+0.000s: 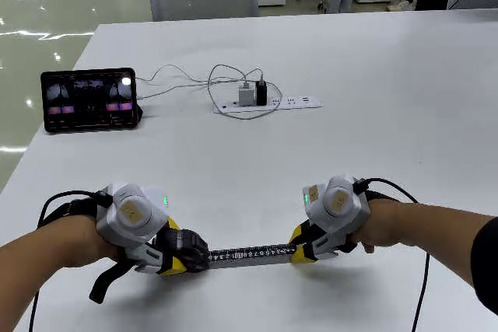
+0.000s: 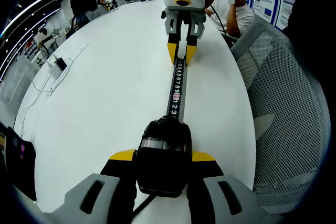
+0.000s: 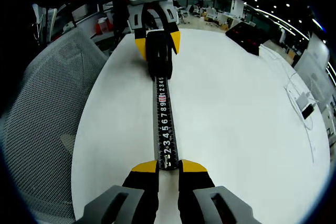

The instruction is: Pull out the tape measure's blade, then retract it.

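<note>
Left gripper (image 2: 164, 157) is clamped on the black tape measure case (image 2: 164, 142), and right gripper (image 3: 168, 167) pinches the blade (image 3: 164, 124) end (partly out, along the white table (image 1: 311, 114)). If that pinch slips, the blade probably whips back.

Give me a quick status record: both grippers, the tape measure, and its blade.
left gripper: shut on the tape measure case
right gripper: shut on the free end of the blade
blade: pulled out, straight between the two grippers, numbers facing up, over the table
stage: extended; retraction not yet done
</note>
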Available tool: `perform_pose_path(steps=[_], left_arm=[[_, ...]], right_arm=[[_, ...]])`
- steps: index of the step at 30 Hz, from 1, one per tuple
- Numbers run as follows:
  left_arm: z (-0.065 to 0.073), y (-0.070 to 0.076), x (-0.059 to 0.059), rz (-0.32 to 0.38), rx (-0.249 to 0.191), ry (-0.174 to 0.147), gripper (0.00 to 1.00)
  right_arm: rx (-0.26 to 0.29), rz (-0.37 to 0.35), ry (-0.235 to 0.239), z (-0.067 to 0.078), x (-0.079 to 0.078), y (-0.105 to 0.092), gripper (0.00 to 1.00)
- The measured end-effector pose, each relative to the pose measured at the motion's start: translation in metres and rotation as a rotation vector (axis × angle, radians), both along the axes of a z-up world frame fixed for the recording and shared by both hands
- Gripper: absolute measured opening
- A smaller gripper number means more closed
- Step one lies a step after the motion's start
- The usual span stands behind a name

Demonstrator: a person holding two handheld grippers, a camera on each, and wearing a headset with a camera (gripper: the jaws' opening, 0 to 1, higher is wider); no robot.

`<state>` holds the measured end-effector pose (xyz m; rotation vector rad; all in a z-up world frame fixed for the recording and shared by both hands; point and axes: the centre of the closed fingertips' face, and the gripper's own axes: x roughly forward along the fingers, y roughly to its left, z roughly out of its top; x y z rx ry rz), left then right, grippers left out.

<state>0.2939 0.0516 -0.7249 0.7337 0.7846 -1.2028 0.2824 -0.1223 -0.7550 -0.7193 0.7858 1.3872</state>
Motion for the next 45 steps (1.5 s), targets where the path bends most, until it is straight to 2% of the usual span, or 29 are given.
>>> perform_pose_path(steps=[45], left_arm=[[-0.001,0.0,0.001,0.003,-0.005,0.0,0.31]], right_arm=[[-0.019,-0.018,0.018,0.001,0.001,-0.029,0.09]])
